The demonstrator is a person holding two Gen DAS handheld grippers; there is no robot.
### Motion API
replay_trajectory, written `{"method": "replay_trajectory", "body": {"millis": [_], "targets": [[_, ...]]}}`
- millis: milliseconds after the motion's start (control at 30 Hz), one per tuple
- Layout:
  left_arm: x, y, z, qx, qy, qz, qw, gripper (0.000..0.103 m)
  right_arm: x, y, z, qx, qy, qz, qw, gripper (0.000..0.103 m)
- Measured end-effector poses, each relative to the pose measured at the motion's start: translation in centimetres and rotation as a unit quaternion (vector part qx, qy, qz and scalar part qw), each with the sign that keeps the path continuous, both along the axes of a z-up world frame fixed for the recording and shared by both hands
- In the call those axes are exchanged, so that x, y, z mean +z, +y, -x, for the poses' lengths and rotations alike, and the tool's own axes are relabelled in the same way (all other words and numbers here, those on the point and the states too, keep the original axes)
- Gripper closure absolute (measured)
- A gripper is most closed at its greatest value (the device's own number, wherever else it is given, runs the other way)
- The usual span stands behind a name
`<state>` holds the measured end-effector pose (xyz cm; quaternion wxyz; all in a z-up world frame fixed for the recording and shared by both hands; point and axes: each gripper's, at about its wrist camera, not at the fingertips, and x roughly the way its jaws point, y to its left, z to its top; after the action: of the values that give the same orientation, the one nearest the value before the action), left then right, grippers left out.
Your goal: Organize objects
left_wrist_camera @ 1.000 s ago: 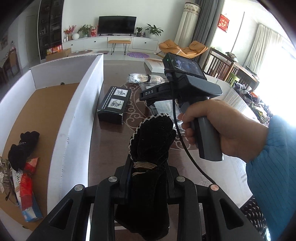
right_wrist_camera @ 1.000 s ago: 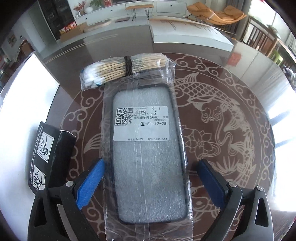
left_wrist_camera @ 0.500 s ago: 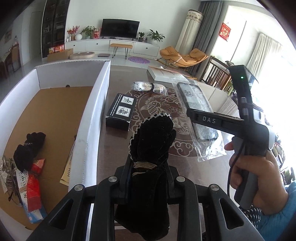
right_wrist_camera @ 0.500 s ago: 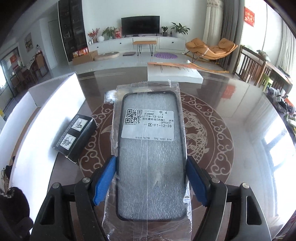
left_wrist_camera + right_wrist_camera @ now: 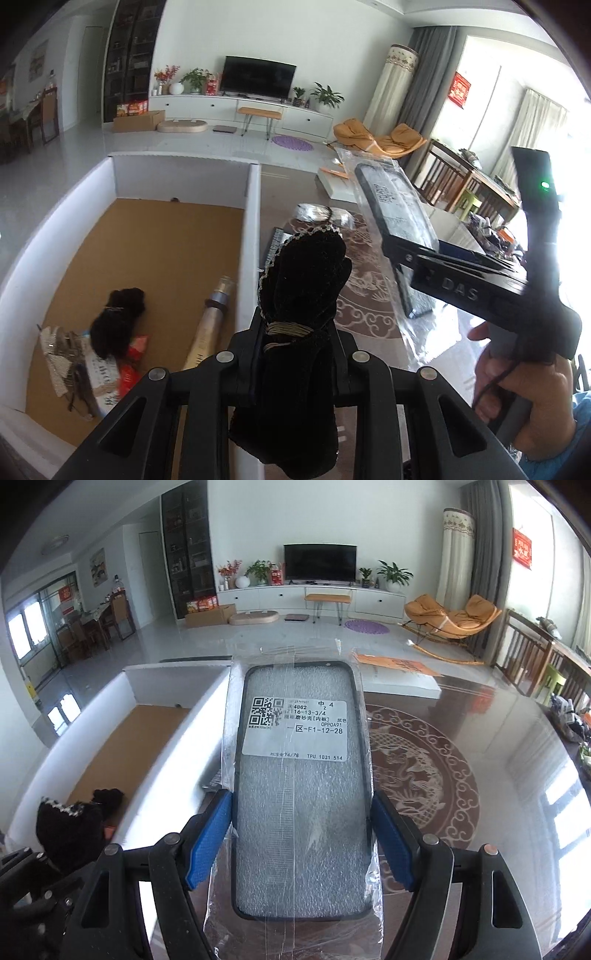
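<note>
My left gripper [image 5: 295,347] is shut on a black velvet pouch [image 5: 301,295] and holds it upright over the white wall of the box [image 5: 251,229]. My right gripper [image 5: 301,834] is shut on a bagged black phone case [image 5: 299,775] with a white label, held above the dark table; it also shows in the left wrist view [image 5: 395,206]. The box [image 5: 173,734] has a brown cardboard floor and lies to the left.
Inside the box lie another black pouch [image 5: 116,321], a tube [image 5: 210,321] and small packets [image 5: 88,365]. On the table [image 5: 498,738] are a cotton swab bundle [image 5: 317,214], a partly hidden black carton and a flat white box [image 5: 399,679].
Both grippers have lifted and moved left toward the box. The right gripper closed on the phone case and raised it off the table. The left keeps its pouch.
</note>
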<state>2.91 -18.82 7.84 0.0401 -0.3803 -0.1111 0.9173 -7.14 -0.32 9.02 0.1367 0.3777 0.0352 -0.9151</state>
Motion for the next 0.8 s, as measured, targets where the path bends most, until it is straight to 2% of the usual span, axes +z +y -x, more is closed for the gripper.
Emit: {"method": "replay_trajectory", "body": {"millis": [100,167,200,267,300,333,367,400,433,533,600,667,733,800], "targets": [[0.3,-5.7,-0.5,0.072,-0.007,0.019,0.9972,0.077,1.7,-4.1,-1.3,0.066,-0.021,0.049,0.996,0.028],[-0.5,-9.4,-0.5,0.127,-0.033,0.047,0.9903,0.076,1.9,-7.2,-1.6,0.11,-0.053,0.085,0.989,0.028],[-1.1,-11.0,-0.5,0.153,-0.054,0.061,0.9849,0.072,1.7,-8.7,-1.8,0.13,-0.068,0.099,0.984,0.028],[-2.8,-13.8,-0.3,0.198,-0.103,0.082,0.9713,0.059,1.0,-11.9,-2.1,0.175,-0.095,0.12,0.973,0.026],[-3.5,-14.8,-0.3,0.215,-0.12,0.082,0.9659,0.044,0.5,-13.4,-2.3,0.197,-0.108,0.123,0.967,0.019],[-4.0,-15.5,-0.4,0.225,-0.128,0.076,0.9629,0.036,-0.3,-14.6,-2.5,0.209,-0.118,0.119,0.963,0.014],[-4.4,-16.0,-0.7,0.231,-0.128,0.067,0.9621,0.036,-0.9,-15.3,-2.5,0.215,-0.128,0.115,0.961,0.008],[-4.5,-16.0,-0.9,0.233,-0.125,0.059,0.9627,0.036,-1.5,-15.3,-2.6,0.217,-0.134,0.116,0.96,0.008],[-4.7,-15.7,-1.1,0.23,-0.119,0.055,0.9642,0.036,-1.9,-14.6,-2.8,0.213,-0.132,0.118,0.961,0.008],[-5.0,-13.5,-0.4,0.203,-0.113,0.059,0.9709,0.035,-2.8,-10.6,-2.5,0.16,-0.092,0.098,0.978,0.006],[-4.8,-11.3,0.3,0.174,-0.105,0.066,0.977,0.034,-3.5,-6.0,-1.9,0.104,-0.07,0.093,0.988,0.0],[-4.1,-8.6,0.6,0.142,-0.09,0.071,0.9832,0.034,-5.3,-1.1,-1.1,0.031,-0.057,0.079,0.995,0.0],[-3.1,-5.4,0.8,0.104,-0.071,0.071,0.9895,0.034,-7.5,3.3,-0.2,-0.04,-0.054,0.047,0.997,0.0],[-2.5,-1.7,1.0,0.055,-0.056,0.068,0.9946,0.034,-9.5,7.1,0.4,-0.097,-0.056,0.015,0.994,0.0]]}}
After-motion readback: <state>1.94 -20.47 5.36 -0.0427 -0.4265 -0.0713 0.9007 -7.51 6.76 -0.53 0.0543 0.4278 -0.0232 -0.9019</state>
